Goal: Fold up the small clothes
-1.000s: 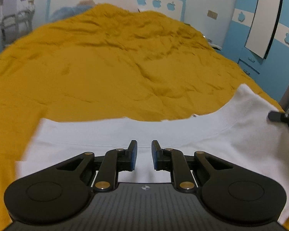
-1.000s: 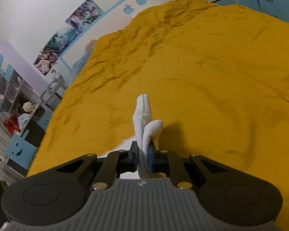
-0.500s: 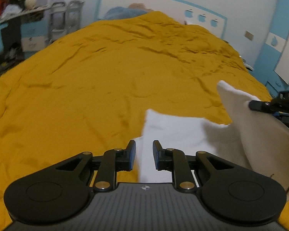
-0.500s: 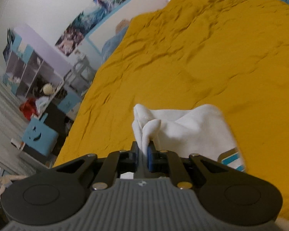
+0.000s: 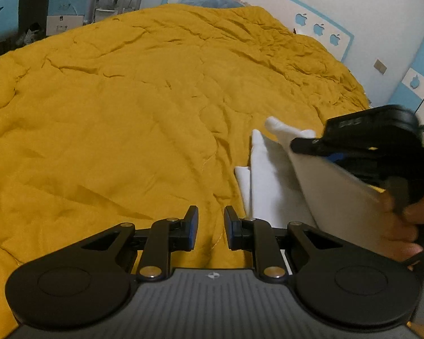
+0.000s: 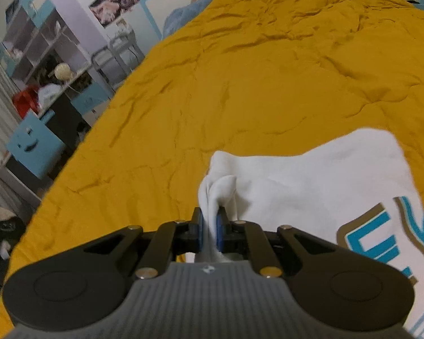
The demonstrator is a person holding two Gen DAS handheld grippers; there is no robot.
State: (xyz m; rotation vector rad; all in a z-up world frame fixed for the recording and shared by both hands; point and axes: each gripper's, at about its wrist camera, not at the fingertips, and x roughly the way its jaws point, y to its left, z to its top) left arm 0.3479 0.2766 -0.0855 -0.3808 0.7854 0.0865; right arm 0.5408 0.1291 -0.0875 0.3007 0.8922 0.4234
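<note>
Right wrist view: right gripper (image 6: 209, 233) jaws pinch the white shirt (image 6: 311, 186) edge; left gripper (image 5: 211, 227) jaws spread, empty, over the wide yellow quilt (image 5: 127, 107).

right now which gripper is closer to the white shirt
Right. The right gripper is shut on a bunched edge of the white shirt. The left gripper is open over the yellow bedspread beside it, holding nothing.

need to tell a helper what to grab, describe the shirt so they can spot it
On the big yellow quilt, look by its near edge. The shirt is the only white cloth there, with a blue and tan print, and the right gripper pinches one bunched corner.
</note>
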